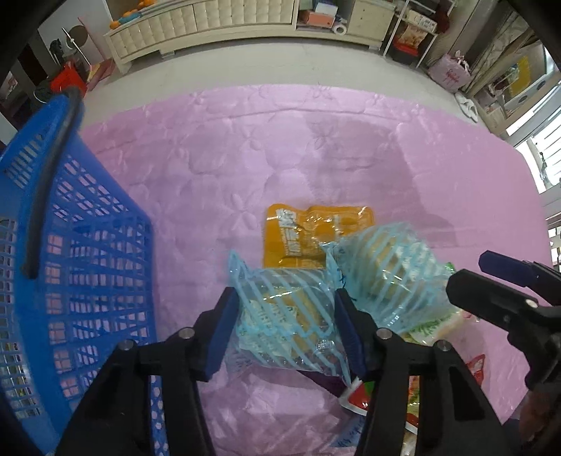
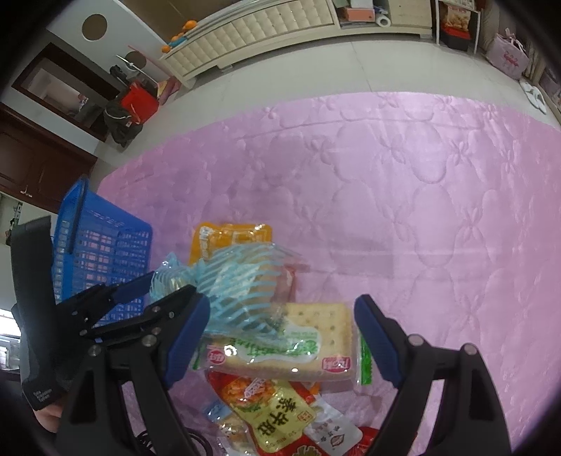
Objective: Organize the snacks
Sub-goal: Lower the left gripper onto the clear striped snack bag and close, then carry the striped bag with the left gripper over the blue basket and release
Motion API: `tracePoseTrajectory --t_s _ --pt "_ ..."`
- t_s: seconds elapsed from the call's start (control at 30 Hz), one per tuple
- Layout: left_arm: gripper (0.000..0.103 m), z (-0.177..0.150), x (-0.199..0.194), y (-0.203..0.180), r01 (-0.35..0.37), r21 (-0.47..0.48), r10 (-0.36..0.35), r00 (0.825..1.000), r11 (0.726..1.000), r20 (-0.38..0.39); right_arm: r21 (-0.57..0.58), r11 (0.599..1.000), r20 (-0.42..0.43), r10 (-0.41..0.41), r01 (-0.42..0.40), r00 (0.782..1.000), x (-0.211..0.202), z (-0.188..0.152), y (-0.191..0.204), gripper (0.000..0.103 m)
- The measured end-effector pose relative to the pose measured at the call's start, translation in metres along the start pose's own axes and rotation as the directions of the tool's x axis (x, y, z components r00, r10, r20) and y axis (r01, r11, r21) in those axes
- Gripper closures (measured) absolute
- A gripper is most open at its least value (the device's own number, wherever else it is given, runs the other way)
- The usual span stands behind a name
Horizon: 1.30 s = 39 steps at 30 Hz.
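My left gripper (image 1: 285, 329) points down with its blue pads pressed on both sides of a clear snack packet with light blue stripes (image 1: 284, 315). A second striped packet (image 1: 385, 273) lies just right of it, over an orange packet (image 1: 315, 231). The blue mesh basket (image 1: 87, 245) stands close on the left. In the right wrist view my right gripper (image 2: 282, 326) is open, its pads standing either side of a cracker packet (image 2: 298, 336) without touching it. A yellow packet (image 2: 277, 417) and other wrappers lie beneath. The left gripper (image 2: 157, 291) shows at the left edge of the pile.
Everything rests on a pink quilted cloth (image 2: 420, 210) with wide bare room to the right and far side. The basket (image 2: 101, 245) has a black handle. Beyond the cloth lie grey floor, a cream cabinet (image 1: 210, 21) and shelves. The right gripper (image 1: 480, 277) hovers at the pile's right.
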<state>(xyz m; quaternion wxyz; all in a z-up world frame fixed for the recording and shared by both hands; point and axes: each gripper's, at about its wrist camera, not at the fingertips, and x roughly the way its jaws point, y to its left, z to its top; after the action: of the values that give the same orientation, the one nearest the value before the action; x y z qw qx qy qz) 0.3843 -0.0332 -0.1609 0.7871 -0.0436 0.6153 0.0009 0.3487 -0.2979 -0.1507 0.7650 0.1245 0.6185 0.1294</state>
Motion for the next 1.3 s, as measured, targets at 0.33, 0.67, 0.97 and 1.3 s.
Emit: tracePoseTrajectory --t_s 0.33,0.67,0.97,1.3 --pt "0.050 0.004 -0.049 0.000 -0.001 0.038 -0.003 0.994 0.999 0.108 -0.011 1.000 -0.005 -0.016 0.016 1.000 -0.017 0.006 0.016 0.015" --pt "0.050 -0.002 -0.112 0.032 -0.004 0.038 -0.005 0.974 0.999 0.225 -0.036 0.998 -0.067 -0.062 0.060 0.996 0.000 0.018 0.040 0.015" --pt "0.050 -0.005 -0.148 0.073 -0.055 -0.018 0.058 0.952 0.998 0.300 -0.027 0.990 -0.140 -0.140 0.138 0.980 0.048 0.023 0.053 0.015" --pt "0.050 -0.010 -0.125 0.102 -0.026 -0.075 0.044 0.968 0.997 0.247 -0.105 0.968 -0.208 -0.245 0.227 0.947 0.088 0.025 0.071 0.033"
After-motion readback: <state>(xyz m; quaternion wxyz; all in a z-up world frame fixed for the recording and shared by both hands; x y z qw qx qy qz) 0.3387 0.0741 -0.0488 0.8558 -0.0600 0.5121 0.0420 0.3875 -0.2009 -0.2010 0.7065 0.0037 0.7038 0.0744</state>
